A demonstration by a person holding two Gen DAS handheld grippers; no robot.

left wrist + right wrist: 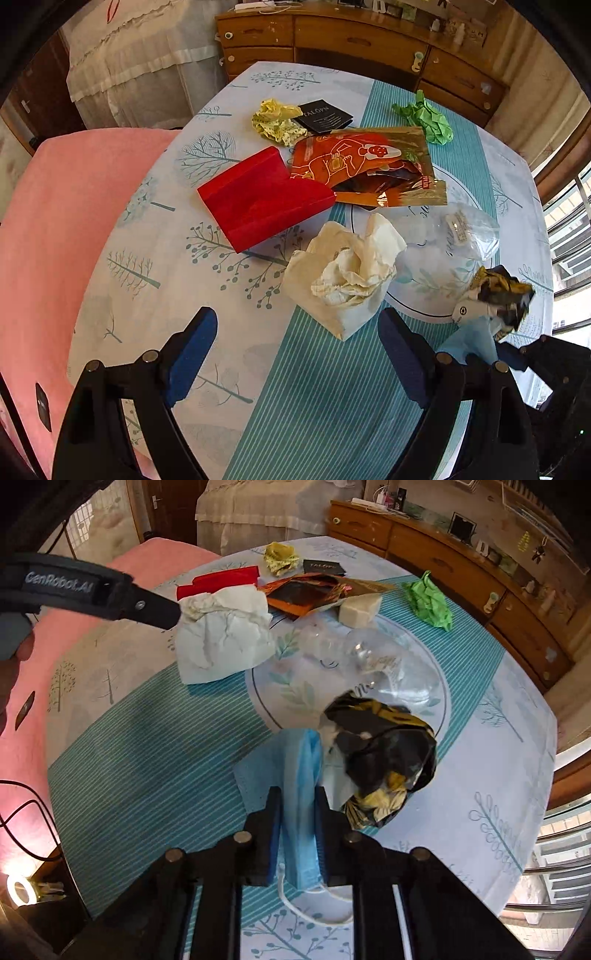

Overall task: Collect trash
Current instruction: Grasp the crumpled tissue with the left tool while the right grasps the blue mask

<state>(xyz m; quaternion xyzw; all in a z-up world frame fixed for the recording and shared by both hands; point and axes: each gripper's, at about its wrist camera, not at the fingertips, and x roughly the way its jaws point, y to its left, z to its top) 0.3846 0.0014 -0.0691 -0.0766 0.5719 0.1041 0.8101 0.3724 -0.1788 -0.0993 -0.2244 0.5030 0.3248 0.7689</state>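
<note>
My right gripper is shut on a folded blue face mask, whose white ear loop trails below the fingers. A crumpled black-and-yellow wrapper lies against the mask's right side. My left gripper is open and points down at a crumpled white paper bag. The bag's near corner shows between the blue pads, and neither pad presses on it. In the right wrist view one left finger ends at the bag's upper left edge. The mask also shows at the lower right of the left wrist view.
On the round table's tree-print cloth lie a red box, an orange-gold foil packet, yellow crumpled paper, a black card, green crumpled paper and clear plastic. A pink cover lies left; a wooden dresser stands behind.
</note>
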